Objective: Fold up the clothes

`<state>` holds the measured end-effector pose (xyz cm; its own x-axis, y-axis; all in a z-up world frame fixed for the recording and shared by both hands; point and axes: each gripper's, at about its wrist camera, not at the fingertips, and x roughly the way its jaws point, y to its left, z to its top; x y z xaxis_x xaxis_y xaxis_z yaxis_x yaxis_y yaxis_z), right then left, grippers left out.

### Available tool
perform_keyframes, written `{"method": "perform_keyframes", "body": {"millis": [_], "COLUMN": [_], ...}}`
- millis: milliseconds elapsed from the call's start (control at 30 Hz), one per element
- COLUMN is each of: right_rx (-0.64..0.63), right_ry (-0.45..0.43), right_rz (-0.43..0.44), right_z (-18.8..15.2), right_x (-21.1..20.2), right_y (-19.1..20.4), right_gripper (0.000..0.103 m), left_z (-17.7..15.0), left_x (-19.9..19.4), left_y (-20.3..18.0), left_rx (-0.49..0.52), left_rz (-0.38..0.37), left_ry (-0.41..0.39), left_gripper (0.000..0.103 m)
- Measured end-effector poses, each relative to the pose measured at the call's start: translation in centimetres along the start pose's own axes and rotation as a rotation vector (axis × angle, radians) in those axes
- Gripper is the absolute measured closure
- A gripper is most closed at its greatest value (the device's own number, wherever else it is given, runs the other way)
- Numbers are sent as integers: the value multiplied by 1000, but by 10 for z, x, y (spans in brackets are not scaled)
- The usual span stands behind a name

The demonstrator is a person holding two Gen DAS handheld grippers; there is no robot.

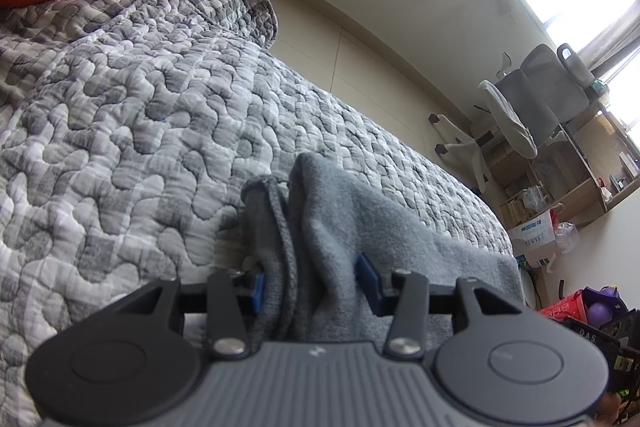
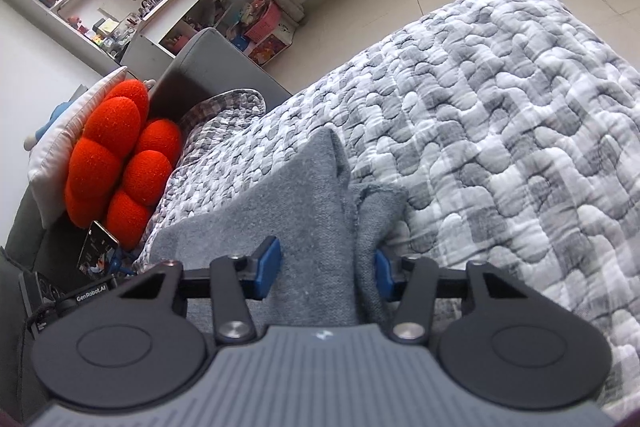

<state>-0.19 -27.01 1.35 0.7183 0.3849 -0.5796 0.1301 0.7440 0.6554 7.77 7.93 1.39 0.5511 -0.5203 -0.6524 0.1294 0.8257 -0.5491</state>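
I see the left gripper clamped on a bunched fold of the grey garment, blue pads pressing in on both sides. The cloth rises toward 12 o'clock from the jaws and drapes off to 3 o'clock over the quilted grey bedspread.

The right gripper has the same grey garment between its jaws, right pad against the fold, left pad lying on the fabric; I can't tell if it's pinching yet. The orange cushion sits at 10 o'clock in the right wrist view, against the grey headboard.
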Motion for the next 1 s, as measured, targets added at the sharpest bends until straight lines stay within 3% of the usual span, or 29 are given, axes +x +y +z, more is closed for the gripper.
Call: {"method": "perform_keyframes", "body": {"millis": [233,567,733,1000], "right_rx": [-26,-51,-71,-87], "right_ry": [-5,-7,-17,-24], "right_rz": [-25,-47,-59,-73], "right_z": [-2,-4,-6,-8], "right_x": [2,6,6,8], "right_y": [7,15,19,23], "right_gripper": [58,58,65,67], "left_z": [0,-2,-2,-3], "left_x": [0,0,-1,-1], "left_y": [-2,-4,-5,-8], "left_rx": [5,16,20,35], "left_rz": [6,14,19,32], "left_ry": [-2,-5,-8,-16], "left_gripper": [56,54,54,54]}}
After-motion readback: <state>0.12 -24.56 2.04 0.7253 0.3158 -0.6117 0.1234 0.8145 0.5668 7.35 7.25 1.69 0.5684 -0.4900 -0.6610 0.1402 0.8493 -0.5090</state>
